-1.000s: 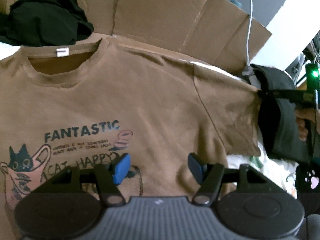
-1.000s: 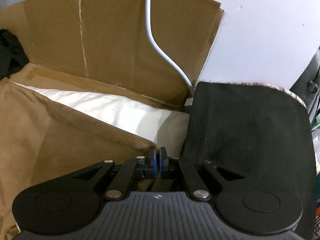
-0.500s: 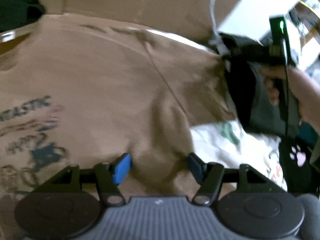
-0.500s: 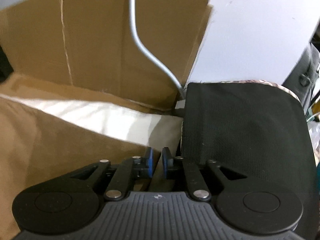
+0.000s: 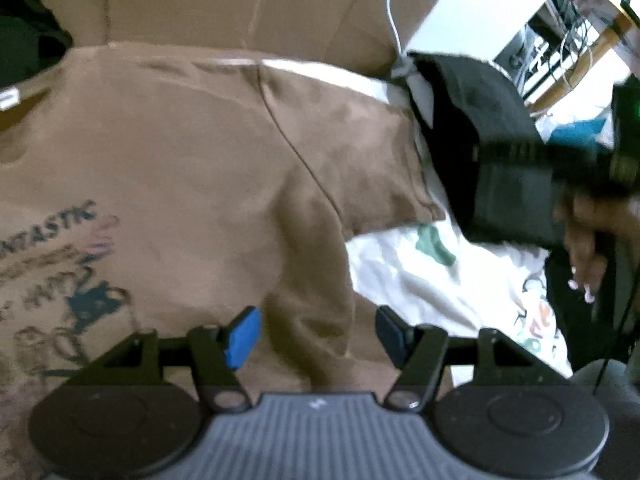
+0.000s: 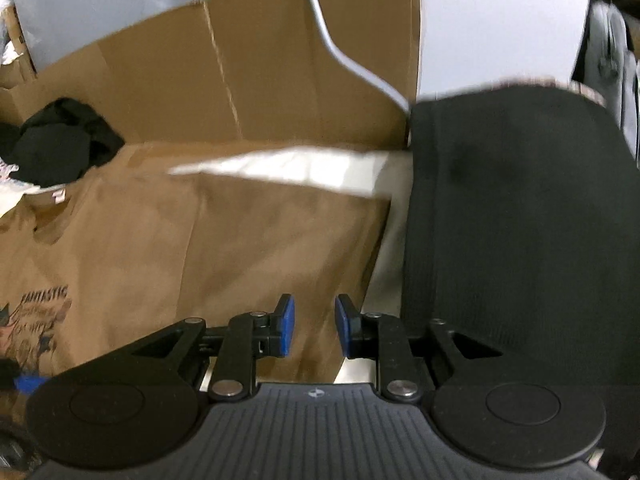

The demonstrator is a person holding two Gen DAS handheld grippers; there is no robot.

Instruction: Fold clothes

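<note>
lying flat, t-shirt (image 6: 248, 248) sleeve edge (image 6: 372, 248) beside cushion (image 6: 520, 220).

Left hand-held gripper (image 5: 316, 330) agape; right hand-held gripper (image 6: 315, 326) opening, empty.

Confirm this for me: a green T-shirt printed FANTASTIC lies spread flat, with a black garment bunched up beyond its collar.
Wrong colour. The T-shirt is brown, not green, as the right wrist view shows. The rest stands: its FANTASTIC print is readable, it lies spread flat, and a black garment sits bunched up beyond its collar.
</note>
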